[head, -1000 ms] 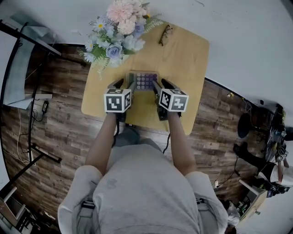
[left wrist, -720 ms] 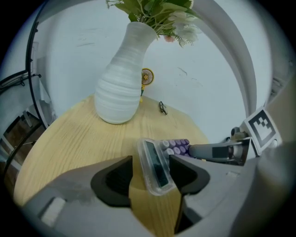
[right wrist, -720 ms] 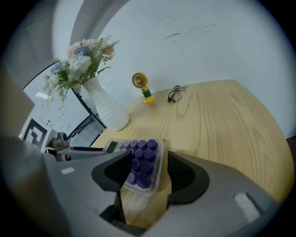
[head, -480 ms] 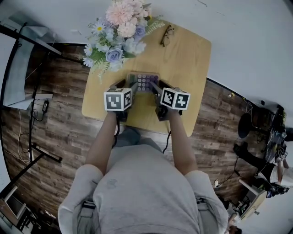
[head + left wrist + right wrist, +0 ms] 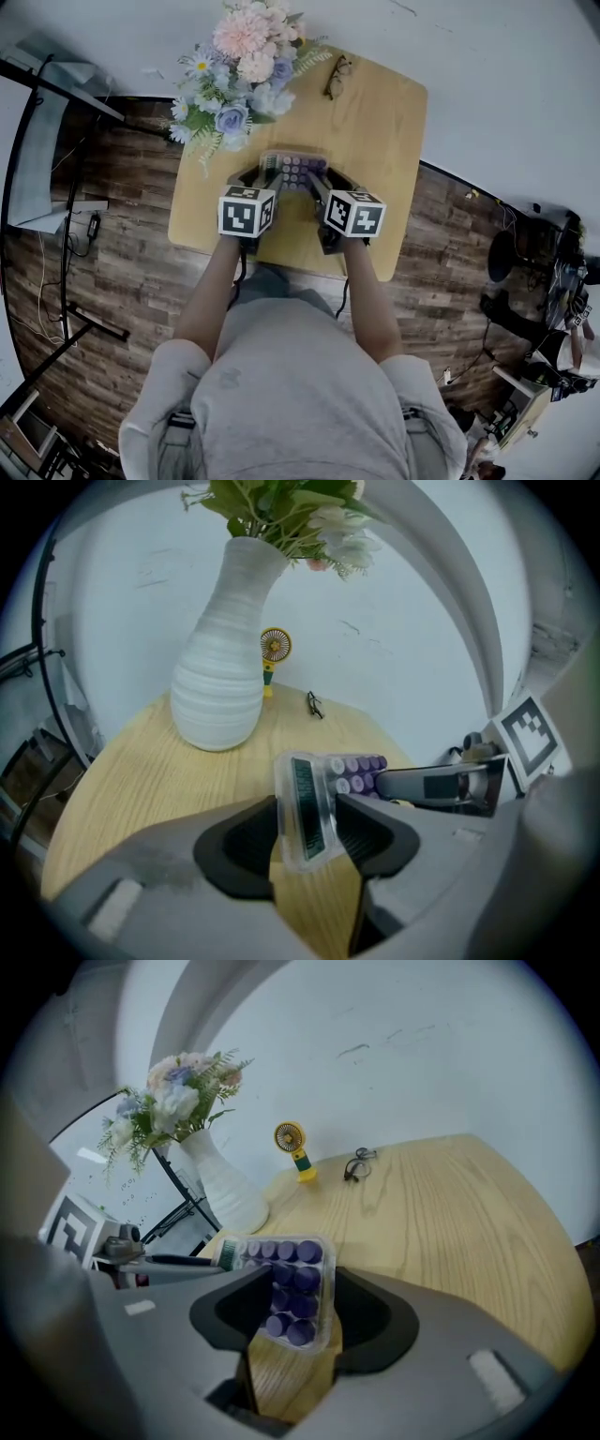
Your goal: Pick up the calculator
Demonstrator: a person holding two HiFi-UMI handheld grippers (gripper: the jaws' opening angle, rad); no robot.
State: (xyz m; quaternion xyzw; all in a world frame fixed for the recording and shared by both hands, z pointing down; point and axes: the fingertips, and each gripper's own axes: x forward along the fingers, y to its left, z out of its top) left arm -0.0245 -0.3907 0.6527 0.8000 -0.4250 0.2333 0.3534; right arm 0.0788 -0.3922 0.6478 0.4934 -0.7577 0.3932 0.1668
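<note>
The calculator (image 5: 293, 169), clear-cased with purple keys, is held between both grippers just above the wooden table (image 5: 375, 122). My left gripper (image 5: 261, 174) has its pads on the display end (image 5: 305, 808). My right gripper (image 5: 328, 178) grips the key end (image 5: 292, 1288). Both pairs of jaws have just been closing, with the calculator between them. In both gripper views the table's wood shows under the calculator. The left gripper view shows the right gripper (image 5: 441, 785) across from it; the right gripper view shows the left gripper (image 5: 169, 1260).
A white ribbed vase (image 5: 220, 677) of flowers (image 5: 239, 66) stands at the table's far left. A small yellow fan (image 5: 294, 1147) and a pair of glasses (image 5: 337, 73) lie near the far edge by the white wall. Wood floor surrounds the table.
Both grippers stay at the calculator's two ends. Their marker cubes have rolled slightly, and the calculator now looks a little blurred between them.
</note>
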